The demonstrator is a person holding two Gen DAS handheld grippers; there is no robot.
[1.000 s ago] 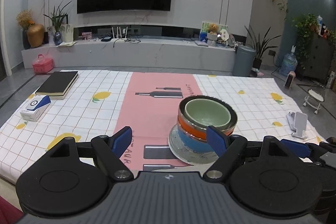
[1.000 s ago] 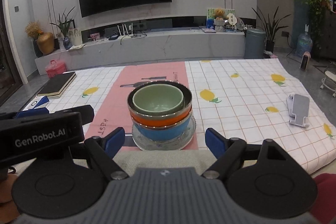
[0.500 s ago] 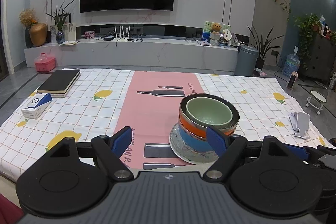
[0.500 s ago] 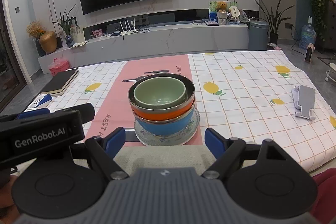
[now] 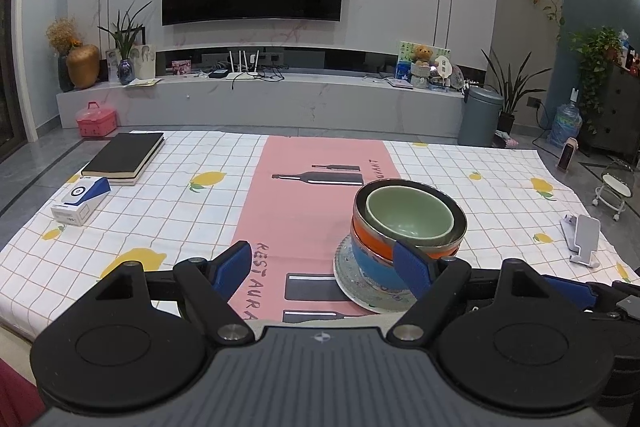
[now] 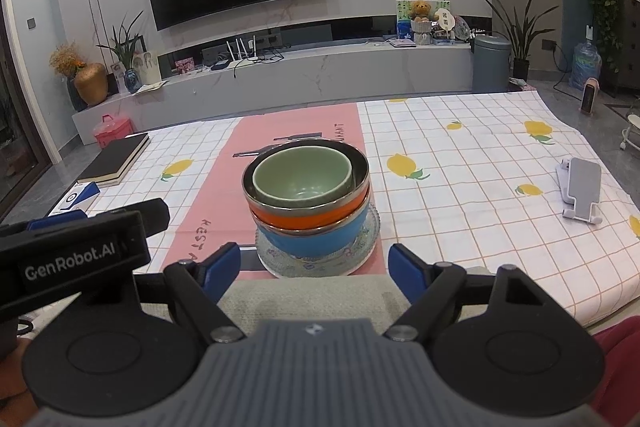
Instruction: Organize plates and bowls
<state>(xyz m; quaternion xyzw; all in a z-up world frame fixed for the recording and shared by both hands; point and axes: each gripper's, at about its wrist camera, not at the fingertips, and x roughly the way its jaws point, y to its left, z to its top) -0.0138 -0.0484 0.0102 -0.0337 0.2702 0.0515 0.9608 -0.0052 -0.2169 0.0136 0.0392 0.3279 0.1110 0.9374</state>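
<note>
I am holding the right gripper [image 6: 314,263] wide apart and empty, short of the bowl stack at twelve o'clock; the left gripper [image 5: 324,265] is also gaping, gripping nothing; the green bowl [image 6: 302,177] is nesting in the orange bowl [image 6: 308,213], that in the blue bowl [image 6: 312,237], all sitting on the glass plate [image 6: 360,251] on the pink runner [image 6: 224,183]; the phone stand [image 6: 580,191] is lying at two o'clock.

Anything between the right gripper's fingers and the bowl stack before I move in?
No. In the right wrist view only the table edge and cloth separate the open right gripper from the bowl stack on its plate.
</note>
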